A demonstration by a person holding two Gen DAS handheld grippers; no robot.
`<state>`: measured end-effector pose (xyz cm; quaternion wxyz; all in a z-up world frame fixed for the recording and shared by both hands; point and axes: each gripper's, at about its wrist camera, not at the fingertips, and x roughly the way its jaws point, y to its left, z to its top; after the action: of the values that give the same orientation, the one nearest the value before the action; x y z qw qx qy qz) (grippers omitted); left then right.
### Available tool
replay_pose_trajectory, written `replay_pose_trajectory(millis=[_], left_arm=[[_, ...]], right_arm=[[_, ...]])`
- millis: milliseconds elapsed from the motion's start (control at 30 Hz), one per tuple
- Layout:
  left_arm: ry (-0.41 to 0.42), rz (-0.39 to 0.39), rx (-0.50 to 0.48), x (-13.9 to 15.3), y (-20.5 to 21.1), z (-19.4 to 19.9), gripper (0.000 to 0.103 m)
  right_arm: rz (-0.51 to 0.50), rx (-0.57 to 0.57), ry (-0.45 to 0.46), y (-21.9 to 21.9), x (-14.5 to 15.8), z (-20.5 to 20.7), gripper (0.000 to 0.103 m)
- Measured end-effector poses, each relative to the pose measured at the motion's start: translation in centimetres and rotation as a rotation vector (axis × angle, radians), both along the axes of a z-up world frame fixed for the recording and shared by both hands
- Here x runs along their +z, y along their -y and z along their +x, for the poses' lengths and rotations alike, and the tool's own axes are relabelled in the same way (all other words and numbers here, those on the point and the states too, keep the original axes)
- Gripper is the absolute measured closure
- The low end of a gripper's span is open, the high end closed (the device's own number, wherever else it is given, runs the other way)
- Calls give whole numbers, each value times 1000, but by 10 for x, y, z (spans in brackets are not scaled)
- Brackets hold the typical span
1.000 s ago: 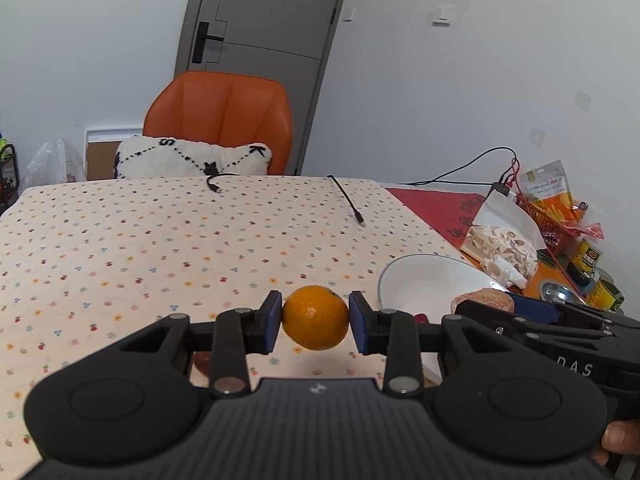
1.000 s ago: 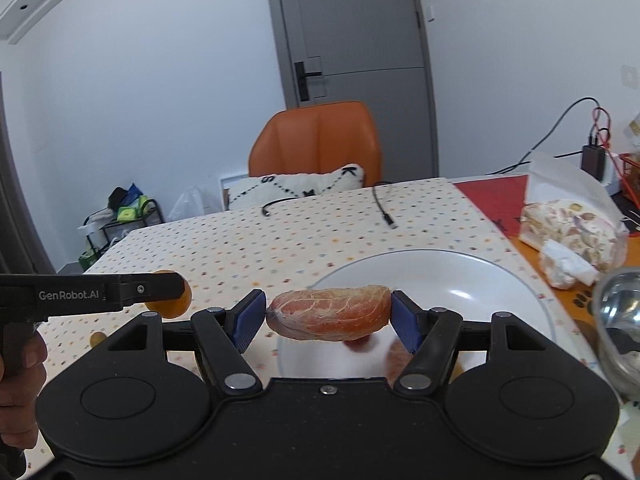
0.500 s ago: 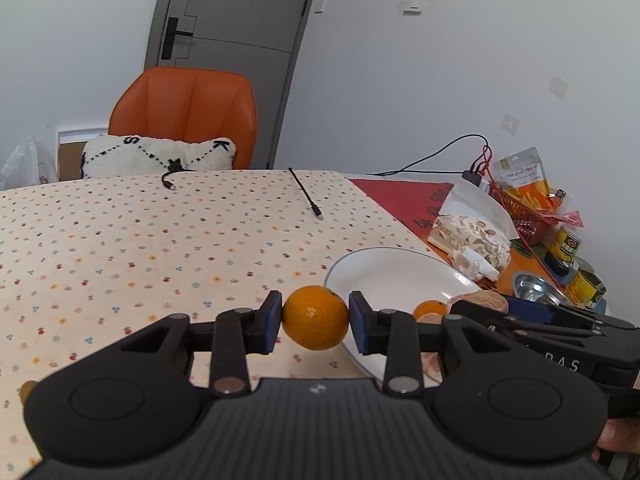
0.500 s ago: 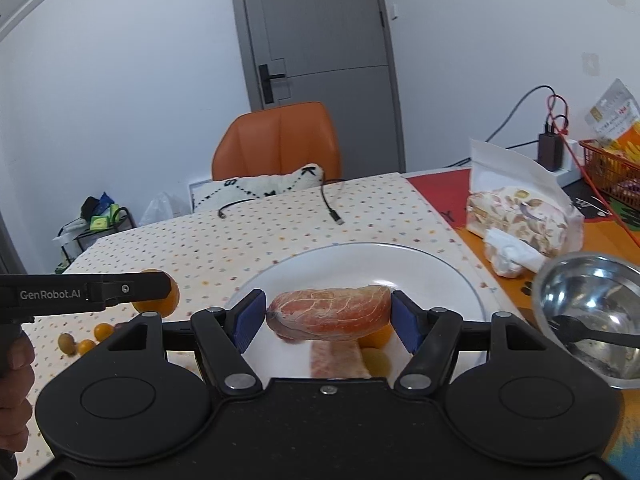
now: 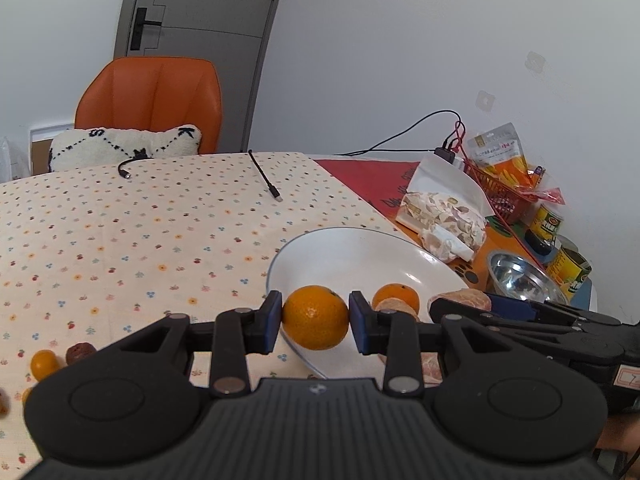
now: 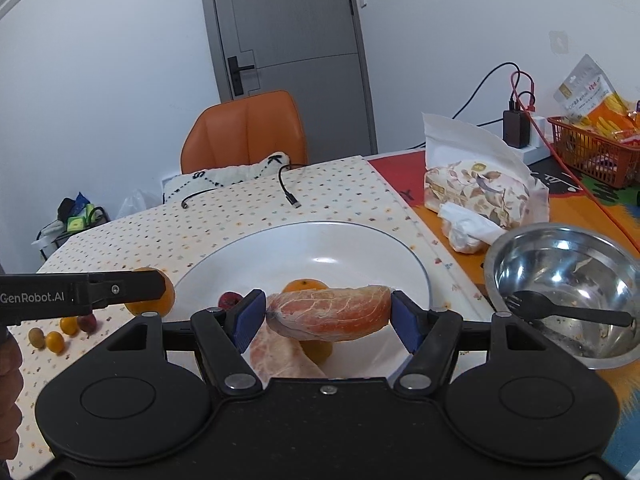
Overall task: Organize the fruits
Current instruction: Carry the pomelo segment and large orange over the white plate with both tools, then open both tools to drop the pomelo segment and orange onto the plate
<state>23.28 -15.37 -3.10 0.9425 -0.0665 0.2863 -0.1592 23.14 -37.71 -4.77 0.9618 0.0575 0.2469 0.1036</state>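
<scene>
**Two grippers, two pieces of fruit over the white plate**

The left gripper (image 5: pixel 316 318) is clamped on a whole mandarin (image 5: pixel 316 317), its blue pads pressed against the fruit's two sides; the mandarin hangs over the near-left rim of the white plate (image 5: pixel 344 256). The right gripper (image 6: pixel 328 316) is closed on a peeled citrus segment (image 6: pixel 330 312), held lengthwise between its pads above the plate's near half.

In the right wrist view, just beyond and below the held segment, another peeled segment (image 6: pixel 276 354) lies on the plate at 6 o'clock, with a small orange fruit (image 6: pixel 304 285) behind it near the centre and a dark red fruit (image 6: pixel 229 299) at 9 o'clock. Off the plate at 9 o'clock, a few small yellow and red fruits (image 6: pixel 54 340) sit on the dotted tablecloth (image 6: pixel 224 224).

At 3 o'clock of the plate stands a steel bowl (image 6: pixel 560 264) holding a black fork (image 6: pixel 532 306). Farther, at 1 o'clock, a snack bag (image 6: pixel 476 184). At 12 o'clock, past the table's far edge, an orange chair (image 6: pixel 244 132).
</scene>
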Motion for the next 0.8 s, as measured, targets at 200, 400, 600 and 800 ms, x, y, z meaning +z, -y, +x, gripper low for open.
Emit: replay_pose_trajectory(millis=[200,400,600,800], left_arm=[[-11,2,-19,-3,9,6,68],[-19,-7,-24,-3,9,7,64],[-10,-7,16,7,-4,2,50],[15,1,68,17,-20,-8,30]], right_arm=[[-6,1,-2,0,-3,6,38],[-14,-8,-5,1,-2,9,34],[-2,-18,14,1,5,2,29],[26,10,42,-3,16,-7,18]])
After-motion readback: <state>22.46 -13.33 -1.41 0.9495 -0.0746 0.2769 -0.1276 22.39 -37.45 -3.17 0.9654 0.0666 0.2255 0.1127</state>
